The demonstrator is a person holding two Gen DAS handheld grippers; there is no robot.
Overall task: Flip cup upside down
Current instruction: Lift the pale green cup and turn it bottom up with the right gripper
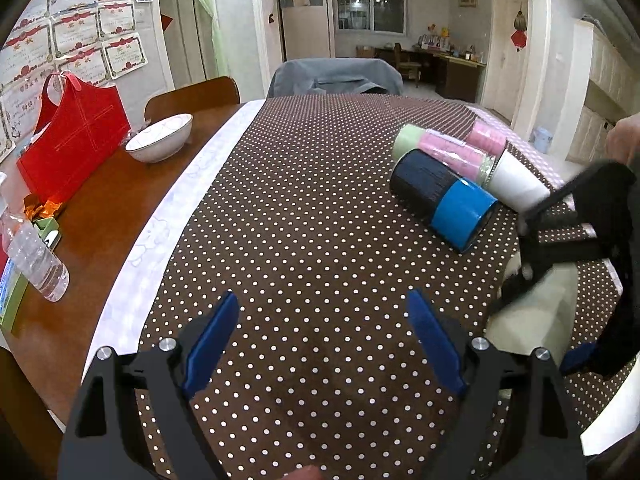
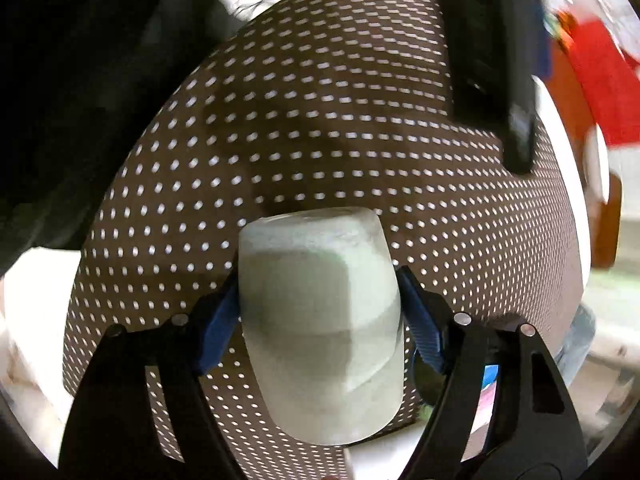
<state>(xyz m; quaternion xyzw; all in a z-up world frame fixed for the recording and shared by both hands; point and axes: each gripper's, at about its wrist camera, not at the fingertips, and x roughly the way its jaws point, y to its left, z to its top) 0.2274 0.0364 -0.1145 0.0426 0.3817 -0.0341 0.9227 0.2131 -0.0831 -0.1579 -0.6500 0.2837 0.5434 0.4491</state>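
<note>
In the right wrist view my right gripper [image 2: 318, 300] is shut on a pale frosted green cup [image 2: 320, 320], its blue pads [image 2: 218, 320] pressing both sides, over the brown polka-dot tablecloth [image 2: 320, 120]. The view is motion-blurred. In the left wrist view the same cup [image 1: 536, 316] shows blurred at the right, with the right gripper [image 1: 516, 268] on it. My left gripper [image 1: 324, 340] is open and empty above the cloth near the front edge.
A row of cups lies on its side at the back right: black-and-blue [image 1: 444, 196], pink [image 1: 456, 152], white [image 1: 520, 184]. A white bowl [image 1: 160, 138], a red bag [image 1: 72, 144] and a water bottle [image 1: 36, 260] sit on the wooden table [image 1: 100, 220] at left.
</note>
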